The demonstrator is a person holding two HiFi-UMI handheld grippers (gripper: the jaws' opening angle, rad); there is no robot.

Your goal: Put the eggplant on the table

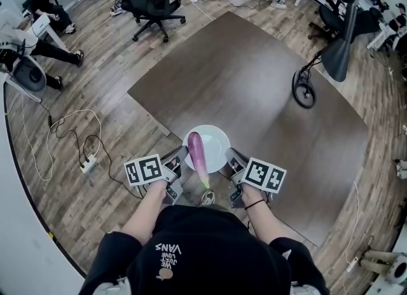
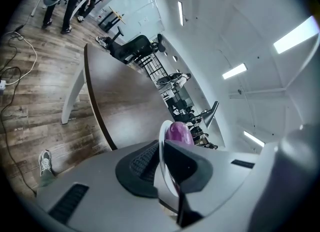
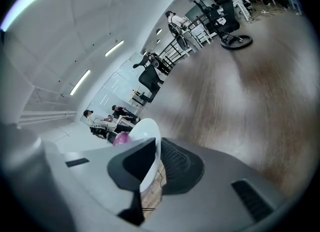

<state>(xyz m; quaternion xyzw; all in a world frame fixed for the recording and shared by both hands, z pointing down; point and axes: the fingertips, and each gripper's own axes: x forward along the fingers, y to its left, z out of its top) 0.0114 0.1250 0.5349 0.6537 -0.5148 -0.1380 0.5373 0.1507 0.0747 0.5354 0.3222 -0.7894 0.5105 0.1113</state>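
A purple eggplant (image 1: pixel 197 154) lies on a white plate (image 1: pixel 217 140), its green stem hanging over the near rim. The plate is held at the near edge of the dark brown table (image 1: pixel 254 90). My left gripper (image 1: pixel 181 156) is shut on the plate's left rim and my right gripper (image 1: pixel 230 159) is shut on its right rim. In the left gripper view the plate's (image 2: pixel 162 146) edge runs between the pads with the eggplant (image 2: pixel 179 132) behind it. The right gripper view shows the plate's (image 3: pixel 149 141) rim clamped and a bit of eggplant (image 3: pixel 121 138) beyond.
A black desk lamp (image 1: pixel 337 52) with a round base (image 1: pixel 304 89) stands on the table's far right. A black office chair (image 1: pixel 156 1) sits beyond the table. A power strip and cables (image 1: pixel 86 160) lie on the wood floor at left. People sit at far left.
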